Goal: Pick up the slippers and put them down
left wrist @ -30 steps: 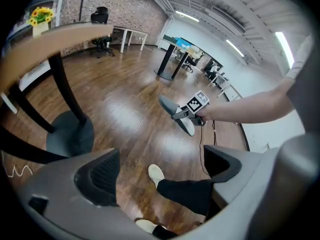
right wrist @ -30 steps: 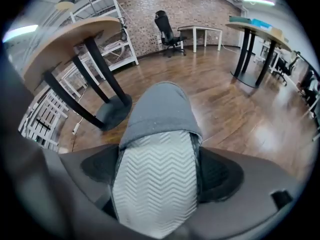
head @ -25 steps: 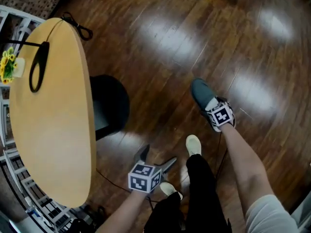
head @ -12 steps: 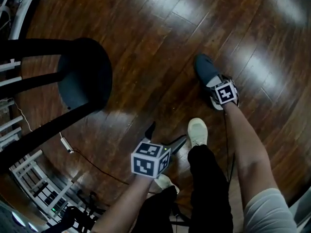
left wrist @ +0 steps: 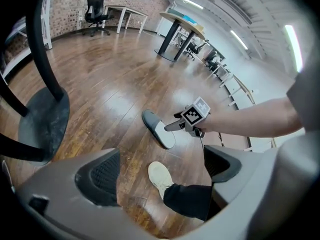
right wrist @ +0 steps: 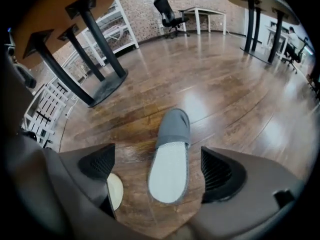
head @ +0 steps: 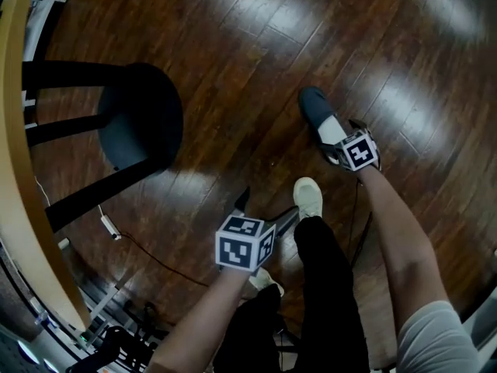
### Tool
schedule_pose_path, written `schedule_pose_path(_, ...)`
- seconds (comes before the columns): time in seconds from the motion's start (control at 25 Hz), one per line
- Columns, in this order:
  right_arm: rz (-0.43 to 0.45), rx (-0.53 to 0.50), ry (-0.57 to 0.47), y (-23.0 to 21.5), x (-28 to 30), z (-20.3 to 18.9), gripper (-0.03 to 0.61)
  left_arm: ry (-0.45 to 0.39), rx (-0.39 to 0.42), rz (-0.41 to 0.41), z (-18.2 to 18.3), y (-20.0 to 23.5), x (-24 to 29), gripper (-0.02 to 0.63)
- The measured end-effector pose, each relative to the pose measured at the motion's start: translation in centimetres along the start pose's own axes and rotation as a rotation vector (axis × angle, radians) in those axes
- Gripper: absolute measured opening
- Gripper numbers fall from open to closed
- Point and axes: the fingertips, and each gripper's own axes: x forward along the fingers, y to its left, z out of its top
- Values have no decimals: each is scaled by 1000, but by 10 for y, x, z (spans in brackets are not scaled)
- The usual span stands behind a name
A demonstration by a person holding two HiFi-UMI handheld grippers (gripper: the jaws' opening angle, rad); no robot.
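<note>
Slipper [right wrist: 170,154]: flat on the wood floor [right wrist: 225,94], straight ahead of the right gripper [right wrist: 159,170]. Heel nearest, long axis running away between its spread jaws, untouched. Left gripper [left wrist: 161,171]: spread, empty, farther off.

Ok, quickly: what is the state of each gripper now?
Left gripper: open, empty.
Right gripper: open; slipper lies between its jaws, not gripped.
</note>
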Motion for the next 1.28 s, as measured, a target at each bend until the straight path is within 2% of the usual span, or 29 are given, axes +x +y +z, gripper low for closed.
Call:
schedule_pose_path(0.16, 13, -21, 8, 47, -104, 4, 555, 4, 1, -10, -13, -45, -93, 521)
schedule_pose_path(0.24, 35, -6, -11, 74, -163, 20, 554, -11, -1, -7, -13, -66, -148, 520)
schedule_pose_path(0.32, 50, -5, -47, 99, -223, 48, 554, -51, 2, 6, -6, -79, -204, 521)
schedule_pose_path(0.4, 61, -45, -77, 136, -284, 71, 554, -101, -21, 18, -7, -91, -264, 521)
schedule_pose_path(0.56, 70, -123, -143, 224, -407, 88, 554, -213, -44, 37, -37, -118, -387, 521)
schedule_pose_path(0.72, 101, -190, -214, 348, -521, 88, 544, -315, -66, 69, -109, -127, -523, 522)
schedule_pose_path(0.8, 109, -232, -280, 415, -582, 106, 517, -387, -86, 124, -144, -115, -599, 520)
schedule_pose_path(0.92, 109, -290, -354, 504, -653, 119, 518, -481, -160, 202, -202, -91, -692, 520)
schedule_pose_path(1.08, 147, -357, -398, 608, -705, 116, 528, -560, -279, 275, -279, -63, -771, 520)
schedule_pose_path(1.28, 191, -481, -410, 688, -738, 116, 529, -667, -380, 324, -327, -51, -826, 520)
